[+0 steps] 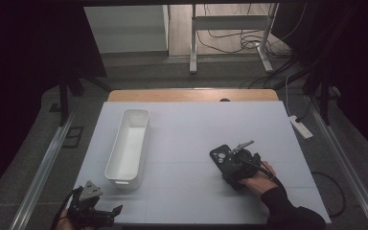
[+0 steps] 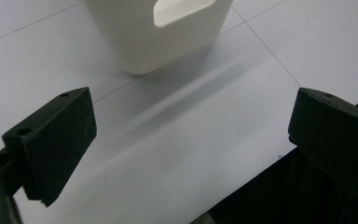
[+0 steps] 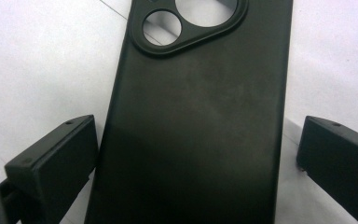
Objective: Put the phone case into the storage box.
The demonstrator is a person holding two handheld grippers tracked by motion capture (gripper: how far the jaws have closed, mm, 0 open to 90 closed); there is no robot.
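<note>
While phone case lies flat on tabletop at 4 o'clock from bin, right gripper is positioned over it, fingers spread wide either side, not yet closed. Grasp judged pending; lift and placement left. Left gripper held idle at 7 o'clock, fingers wide, nothing held.

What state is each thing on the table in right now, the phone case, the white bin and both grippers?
phone case: lying flat on the table, camera cutouts up, between the right gripper's jaws, not yet clamped.
white bin: upright, looks empty.
right gripper: open, jaws either side of the case.
left gripper: open, holding nothing, at the table's near edge.
</note>
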